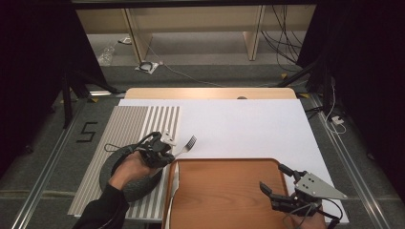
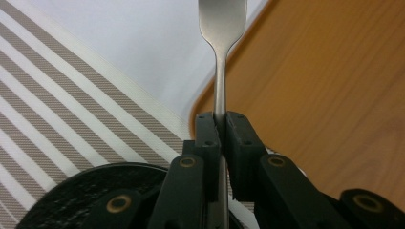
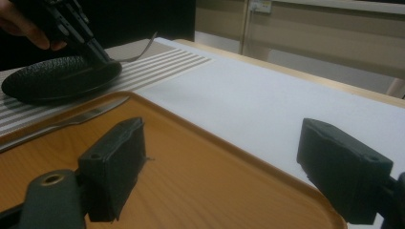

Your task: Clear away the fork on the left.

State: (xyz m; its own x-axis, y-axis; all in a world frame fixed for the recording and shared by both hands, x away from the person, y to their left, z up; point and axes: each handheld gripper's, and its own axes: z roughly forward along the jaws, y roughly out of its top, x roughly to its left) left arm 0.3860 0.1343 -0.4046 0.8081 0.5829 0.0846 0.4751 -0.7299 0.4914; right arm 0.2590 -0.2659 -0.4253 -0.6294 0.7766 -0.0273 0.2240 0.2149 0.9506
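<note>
My left gripper (image 1: pixel 168 152) is shut on the handle of a silver fork (image 1: pixel 187 144), whose tines point out over the white table cover. In the left gripper view the pads clamp the fork (image 2: pixel 220 28) at its neck, above the rim of a black plate (image 2: pixel 71 195). The gripper hovers at the right edge of this plate (image 1: pixel 112 167), which sits on a striped placemat (image 1: pixel 138 124). My right gripper (image 1: pixel 273 177) stands open and empty over the right part of a wooden tray (image 1: pixel 224 191). Its wide-apart jaws (image 3: pixel 229 162) frame the tray (image 3: pixel 167 157).
A knife (image 1: pixel 174 183) lies along the tray's left edge, also seen as a knife (image 3: pixel 71 121) from the right gripper. The white cover (image 1: pixel 248 129) stretches behind the tray. Past the table's far edge are floor, cables and shelf legs.
</note>
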